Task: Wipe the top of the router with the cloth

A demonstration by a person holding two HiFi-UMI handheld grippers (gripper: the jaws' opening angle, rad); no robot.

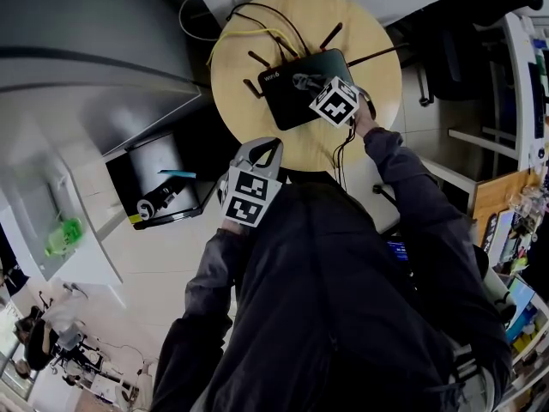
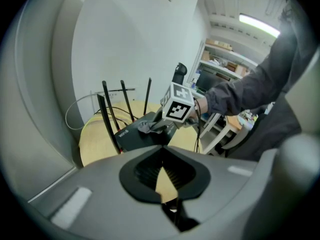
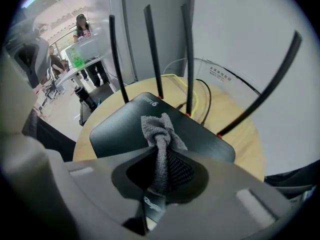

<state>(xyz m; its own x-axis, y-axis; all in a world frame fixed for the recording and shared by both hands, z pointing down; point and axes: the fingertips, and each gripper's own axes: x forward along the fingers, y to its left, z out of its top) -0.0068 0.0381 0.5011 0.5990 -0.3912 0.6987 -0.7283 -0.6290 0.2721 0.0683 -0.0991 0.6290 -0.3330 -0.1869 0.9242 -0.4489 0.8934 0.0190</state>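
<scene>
round pale wooden table [image 1: 382, 101] at upper centre carries a flat black router [image 1: 283, 101]; right gripper [image 3: 161, 156] pinches a bunched grey cloth [image 3: 159, 131] on its top; left gripper [image 2: 161, 173] below, jaws together, empty.

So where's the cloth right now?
The cloth is clamped in the right tool, its bunched end on top of the black router on the round table, upper centre in the head view.

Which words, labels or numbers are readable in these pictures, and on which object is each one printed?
"WiFi 6": white print on the top of the router.
A tag on the cloth: print too blurred to read.
Small print low on the wall: too small to read.
</scene>
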